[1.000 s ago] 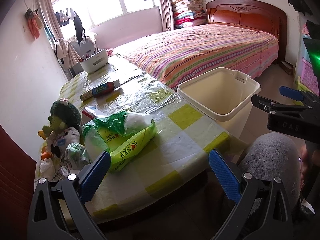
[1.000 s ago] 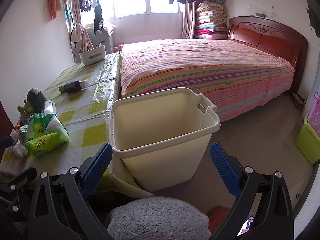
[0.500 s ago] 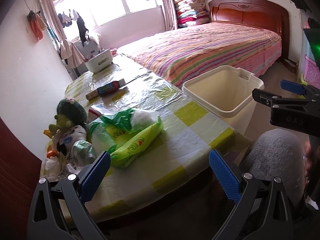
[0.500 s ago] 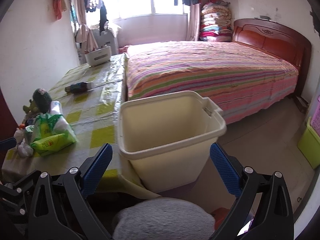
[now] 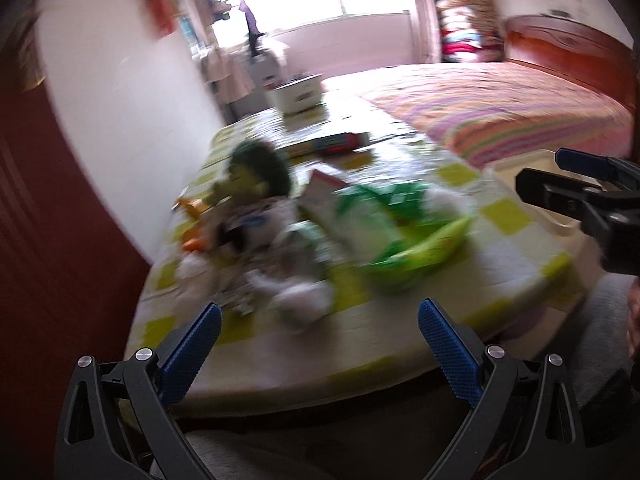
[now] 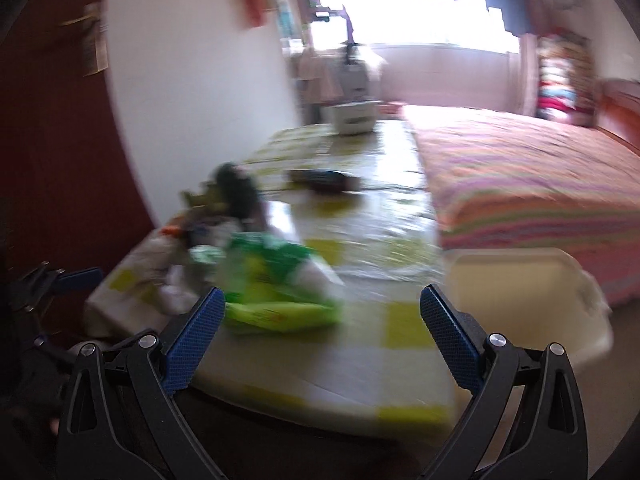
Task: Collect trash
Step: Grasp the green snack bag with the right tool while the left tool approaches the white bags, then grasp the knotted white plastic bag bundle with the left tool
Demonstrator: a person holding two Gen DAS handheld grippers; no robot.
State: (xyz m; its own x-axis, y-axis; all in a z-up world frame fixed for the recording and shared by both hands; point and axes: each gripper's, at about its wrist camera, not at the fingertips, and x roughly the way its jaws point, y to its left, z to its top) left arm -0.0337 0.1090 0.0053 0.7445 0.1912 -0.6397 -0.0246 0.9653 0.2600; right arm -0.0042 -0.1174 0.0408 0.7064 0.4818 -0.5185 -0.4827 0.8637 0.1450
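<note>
Now, both views are blurring, so both hands are judged to be moving.

Left gripper: the left gripper (image 5: 318,330) is standing wide open and holding nothing; it is pointing at the near end of the table (image 5: 520,268); compared with the frame one second ago, it is aiming further left, at the heap of small things instead of the table's middle.

Right gripper: the right gripper (image 6: 320,324) is also wide open and empty; earlier it was looking straight at the bin, and now it is turning left toward the table, so the bin (image 6: 520,280) is sliding to the right side of its view.

Trash: the green bag (image 5: 404,236) is lying on the table near its front edge, just right of the soft doll (image 5: 256,184); in the right view the green bag (image 6: 276,284) is sitting between the two fingers but ahead of them, not touched; crumpled white pieces (image 5: 300,304) are lying in front of the doll.

Bin: standing on the floor beside the table's right corner; it is looking empty.

Meaning: both grippers are swinging toward the trash heap; I am judging that a first pick is starting and nothing is collected yet.

Unclear: the blur is hiding what the small pieces are.
</note>
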